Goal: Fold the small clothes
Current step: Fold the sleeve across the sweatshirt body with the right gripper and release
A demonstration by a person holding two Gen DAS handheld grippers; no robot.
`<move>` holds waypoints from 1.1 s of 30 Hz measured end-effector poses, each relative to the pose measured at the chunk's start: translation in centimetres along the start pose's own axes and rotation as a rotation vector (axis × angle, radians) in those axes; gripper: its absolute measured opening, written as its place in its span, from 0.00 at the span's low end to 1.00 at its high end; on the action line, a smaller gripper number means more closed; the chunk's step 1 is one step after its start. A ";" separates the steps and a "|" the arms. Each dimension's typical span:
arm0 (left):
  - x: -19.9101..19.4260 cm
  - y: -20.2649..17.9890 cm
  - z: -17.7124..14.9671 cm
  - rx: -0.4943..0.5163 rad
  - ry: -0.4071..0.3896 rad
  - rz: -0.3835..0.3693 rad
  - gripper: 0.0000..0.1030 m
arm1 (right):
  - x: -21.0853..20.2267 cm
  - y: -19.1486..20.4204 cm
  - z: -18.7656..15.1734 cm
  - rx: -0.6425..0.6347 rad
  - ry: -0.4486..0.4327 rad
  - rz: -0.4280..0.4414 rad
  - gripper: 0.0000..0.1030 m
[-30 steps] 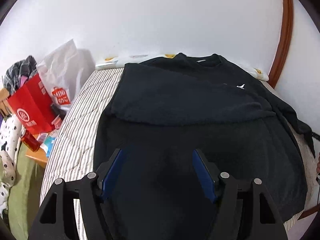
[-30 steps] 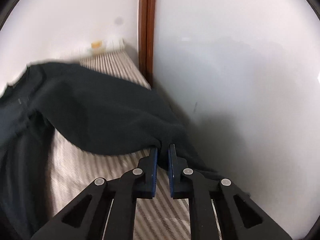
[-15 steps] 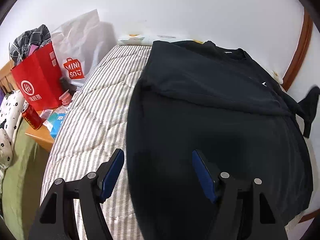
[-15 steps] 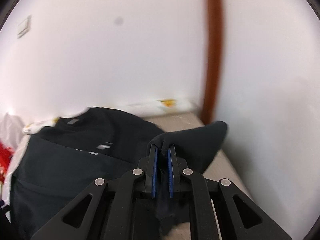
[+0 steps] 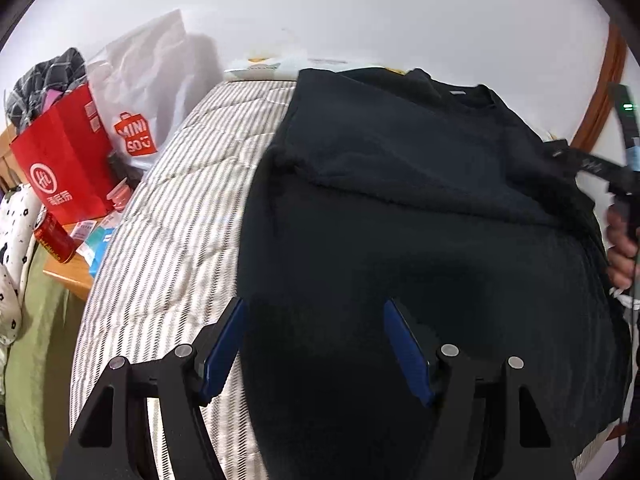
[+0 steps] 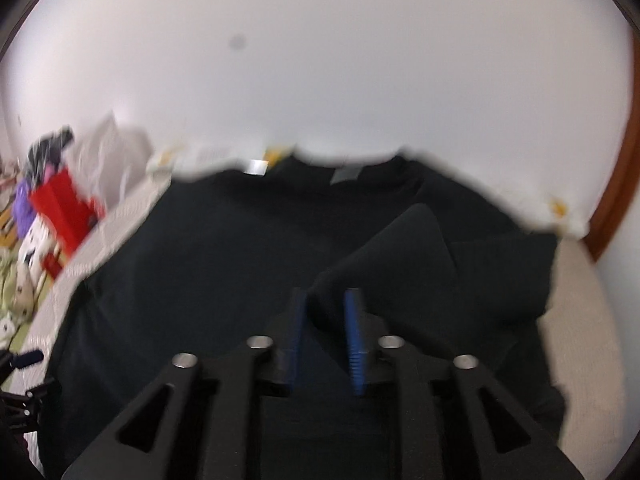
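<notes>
Bed, left wrist view: striped quilt (image 5: 168,240) runs up to a white wall (image 5: 360,8); wooden door frame (image 5: 600,96) at two o'clock.
Clutter, left wrist view: red paper bag (image 5: 64,160), white shopping bag (image 5: 148,92) and red can (image 5: 54,236) crowd nine o'clock, beside the bed.
Sweater, left wrist view: black sweater (image 5: 420,216) lies spread on the quilt, collar toward twelve o'clock, one sleeve folded across the chest.
Left gripper, left wrist view: left gripper (image 5: 314,344) hangs above the hem, jaws wide apart, nothing pinched.
Right gripper, left wrist view: right gripper's body (image 5: 612,168), in the person's hand (image 5: 620,244), at three o'clock.
Room, right wrist view: blurred; same wall (image 6: 320,60), quilt (image 6: 580,320) at four o'clock.
Right gripper, right wrist view: right gripper (image 6: 326,308) has just been opening; the sleeve cuff (image 6: 396,252) sits between the parted pads, draped toward one o'clock over the sweater (image 6: 200,264).
</notes>
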State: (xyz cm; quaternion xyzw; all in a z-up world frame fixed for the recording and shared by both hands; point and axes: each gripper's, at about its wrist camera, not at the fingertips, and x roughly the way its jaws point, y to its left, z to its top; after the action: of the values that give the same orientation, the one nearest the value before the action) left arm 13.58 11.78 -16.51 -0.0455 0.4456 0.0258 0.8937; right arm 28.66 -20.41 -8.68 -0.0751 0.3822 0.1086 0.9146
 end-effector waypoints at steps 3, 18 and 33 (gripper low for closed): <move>0.1 -0.5 0.2 0.015 0.000 -0.003 0.66 | 0.7 -0.6 -1.3 0.032 0.049 0.004 0.51; 2.0 -0.1 -0.4 0.010 0.023 0.037 0.66 | -5.1 -14.9 -7.8 0.266 0.021 -0.149 0.62; 1.7 0.8 0.5 0.004 0.021 0.028 0.66 | -4.6 -4.6 -1.1 0.163 -0.091 0.122 0.05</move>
State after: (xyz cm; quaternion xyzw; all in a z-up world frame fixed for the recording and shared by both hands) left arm 14.93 12.69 -17.61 -0.0379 0.4556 0.0371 0.8886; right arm 25.94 -25.73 -5.86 0.0277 0.3517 0.1358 0.9258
